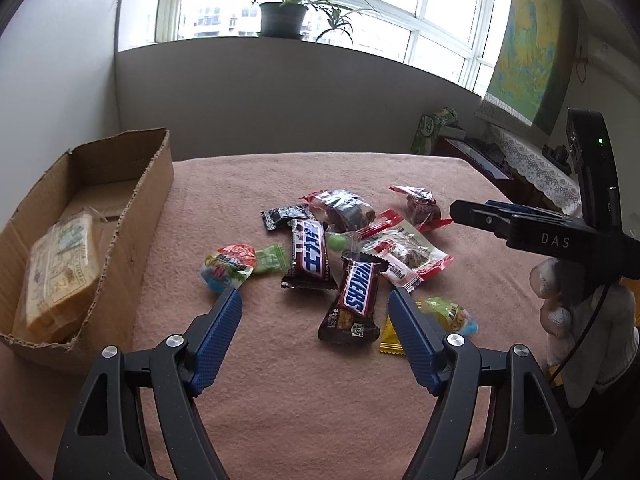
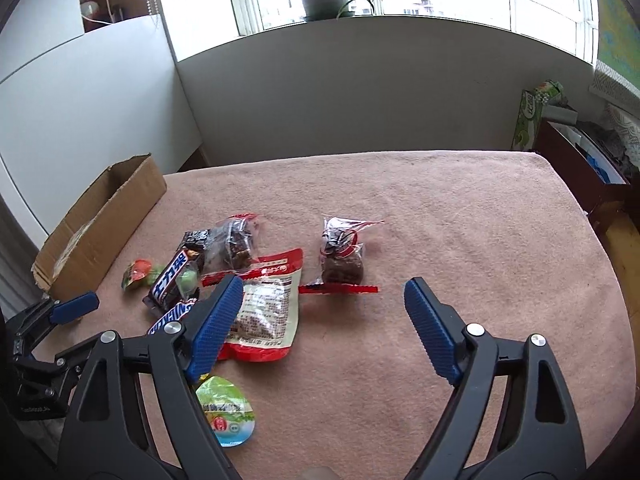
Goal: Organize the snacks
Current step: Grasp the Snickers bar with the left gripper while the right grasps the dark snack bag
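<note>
A heap of snacks lies mid-table on the pink cloth: a Snickers bar [image 1: 352, 304], a second chocolate bar [image 1: 310, 254], a red and white pouch [image 1: 404, 256] [image 2: 266, 310], dark treats in clear red-edged bags [image 1: 344, 210] [image 2: 342, 254], and jelly cups [image 1: 228, 266] [image 2: 226, 410]. My left gripper [image 1: 316, 300] hovers open just above the near end of the Snickers bar, with nothing between its blue pads. My right gripper [image 2: 324, 292] is open too, over bare cloth just in front of the dark treat bag; its left finger [image 2: 218, 320] overlaps the pouch in view.
An open cardboard box [image 1: 132, 216] [image 2: 100, 224] stands at the table's left edge with a yellow packet [image 1: 60, 272] inside. A grey wall and a window sill with potted plants [image 1: 282, 16] are behind. A low cabinet [image 2: 576, 168] stands to the right. A gloved hand [image 1: 568, 304] holds the right gripper.
</note>
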A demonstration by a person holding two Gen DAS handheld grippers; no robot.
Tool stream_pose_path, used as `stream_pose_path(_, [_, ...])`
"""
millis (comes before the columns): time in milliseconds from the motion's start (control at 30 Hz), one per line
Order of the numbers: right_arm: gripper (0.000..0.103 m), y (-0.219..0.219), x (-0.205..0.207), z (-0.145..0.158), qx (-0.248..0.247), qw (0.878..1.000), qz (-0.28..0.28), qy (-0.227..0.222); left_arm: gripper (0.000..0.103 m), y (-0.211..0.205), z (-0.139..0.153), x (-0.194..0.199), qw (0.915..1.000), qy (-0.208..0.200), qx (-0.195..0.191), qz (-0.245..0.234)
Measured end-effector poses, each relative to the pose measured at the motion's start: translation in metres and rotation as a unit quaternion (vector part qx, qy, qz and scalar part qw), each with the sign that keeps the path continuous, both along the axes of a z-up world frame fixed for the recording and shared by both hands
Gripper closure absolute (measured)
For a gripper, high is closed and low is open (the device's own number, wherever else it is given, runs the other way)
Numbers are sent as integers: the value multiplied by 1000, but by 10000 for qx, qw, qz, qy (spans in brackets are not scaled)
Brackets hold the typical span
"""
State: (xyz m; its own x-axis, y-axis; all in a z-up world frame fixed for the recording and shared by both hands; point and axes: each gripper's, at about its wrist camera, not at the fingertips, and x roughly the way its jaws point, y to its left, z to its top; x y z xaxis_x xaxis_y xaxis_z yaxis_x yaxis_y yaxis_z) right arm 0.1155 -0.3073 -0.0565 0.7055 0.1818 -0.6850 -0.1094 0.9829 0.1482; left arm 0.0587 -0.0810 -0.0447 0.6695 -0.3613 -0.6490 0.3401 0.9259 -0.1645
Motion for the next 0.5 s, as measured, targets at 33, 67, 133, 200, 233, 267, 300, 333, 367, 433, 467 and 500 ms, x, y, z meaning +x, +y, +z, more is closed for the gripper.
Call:
stream_pose_path(33, [27,0,5,-2,-6,10000,-12,50,30,-2,-1,1,10000,45,2,-31])
stream_pose_path(67, [27,1,9,-5,-23,10000,-15,94,32,-4,-3,3,10000,79,16,-55])
stream_pose_path(133, [27,3,16,-9,-88,9999,-25,136,33,-10,-5,5,9999,104,67,-113])
stream_pose_path(200, [31,3,22,-12,-137,9998,-40,158,38,-15,-7,6,9997,128,145,-156])
stream_pose_path(233, [33,4,25,-13,-147,9997,-50,191,40,-17,-8,7,9996,150,161,-178])
stream_pose_path(267, [33,4,28,-15,-140,9996,-53,226,44,-19,-9,8,9995,185,169,-203])
stream_pose_path(300, [33,3,30,-16,-134,9996,-49,256,46,-21,-10,10,9994,222,172,-225])
stream_pose_path(333, [33,3,31,-18,-136,9995,-50,276,47,-22,-11,12,9992,256,169,-246])
stream_pose_path(367, [33,3,33,-19,-143,9994,-53,299,47,-24,-12,14,9991,281,171,-260])
stream_pose_path(433, [35,1,36,-23,-116,9992,-40,368,48,-29,-14,18,9987,350,191,-315])
stream_pose_path(467, [36,0,37,-25,-90,9991,-24,412,48,-31,-15,19,9984,393,207,-350])
stream_pose_path(500, [42,0,39,-27,-69,9989,-9,466,49,-33,-17,21,9981,428,232,-371])
